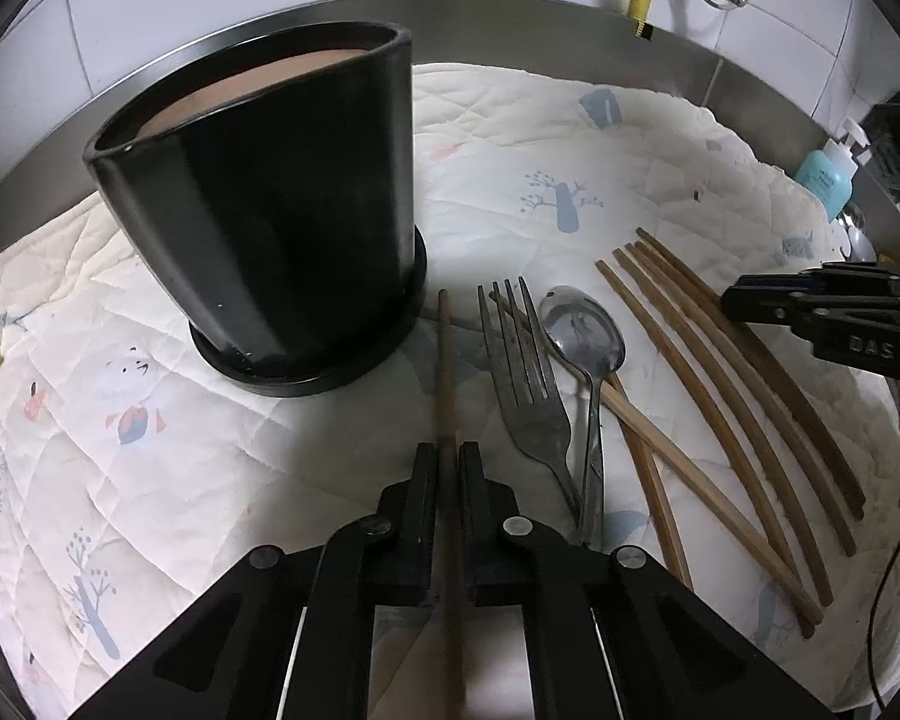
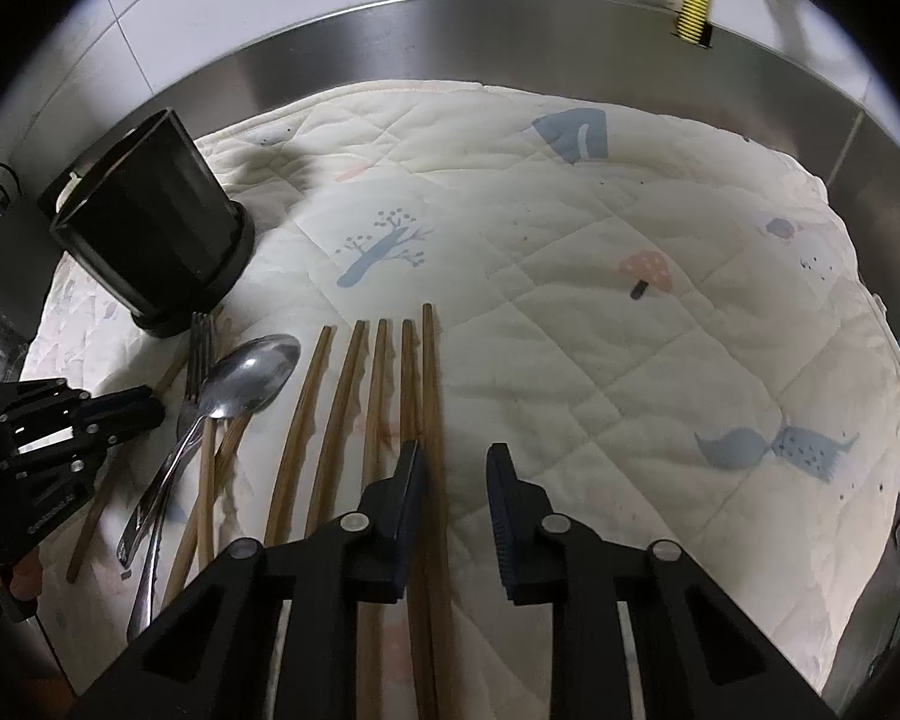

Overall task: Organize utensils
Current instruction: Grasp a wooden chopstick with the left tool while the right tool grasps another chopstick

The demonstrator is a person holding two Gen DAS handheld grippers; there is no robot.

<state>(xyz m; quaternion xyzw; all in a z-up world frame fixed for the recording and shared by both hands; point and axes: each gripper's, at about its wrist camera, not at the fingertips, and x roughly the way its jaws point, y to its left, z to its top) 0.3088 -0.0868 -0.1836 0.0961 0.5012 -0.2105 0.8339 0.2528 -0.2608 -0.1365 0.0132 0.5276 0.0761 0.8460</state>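
A: Left wrist view? 
B: left gripper [image 1: 447, 459] jaws pinching one chopstick [image 1: 448, 372], tip aimed toward the black holder [image 1: 270, 228] (probably its destination); fork [image 1: 525, 372] and spoon [image 1: 585, 333] lie just right.

A: Right wrist view? 
B: right gripper [image 2: 453, 462] jaws spread, straddling the outermost of the chopstick row [image 2: 360, 420] on the quilted mat [image 2: 630, 330], lined up to grab.

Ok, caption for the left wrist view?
Left claw shut on one chopstick beside the black pot.
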